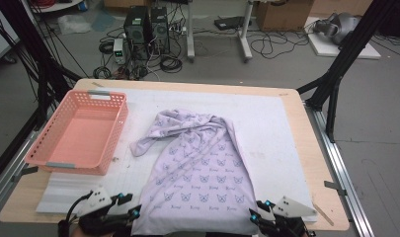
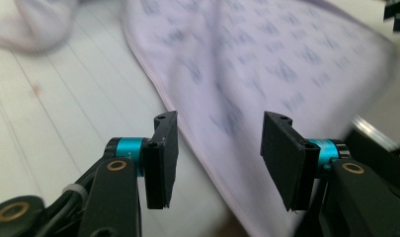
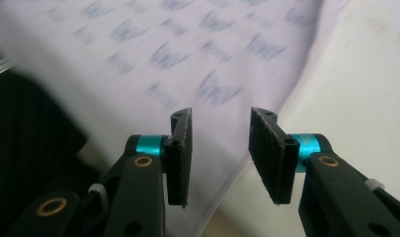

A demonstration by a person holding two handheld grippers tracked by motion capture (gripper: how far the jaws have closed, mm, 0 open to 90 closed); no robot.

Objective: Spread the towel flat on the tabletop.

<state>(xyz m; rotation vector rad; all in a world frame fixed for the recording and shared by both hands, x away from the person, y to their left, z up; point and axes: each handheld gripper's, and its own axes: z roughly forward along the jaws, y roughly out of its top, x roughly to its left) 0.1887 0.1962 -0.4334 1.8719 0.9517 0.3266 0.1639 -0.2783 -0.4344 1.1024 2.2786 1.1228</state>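
Garment [image 1: 197, 173] lies flat mid-table on the white mat [image 1: 271, 123], hem at the near edge, top bunched toward the far side, pink basket [image 1: 79, 133] well to its left. My left gripper [image 2: 220, 153] sits at the near-left hem corner, jaws parted, cloth edge seen through the gap, nothing pinched. My right gripper [image 3: 220, 153] at the near-right corner is the same: half open over the hem edge, holding nothing.

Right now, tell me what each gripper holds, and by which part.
Nothing. Both the left gripper and right gripper stand open over the near edge of the garment.
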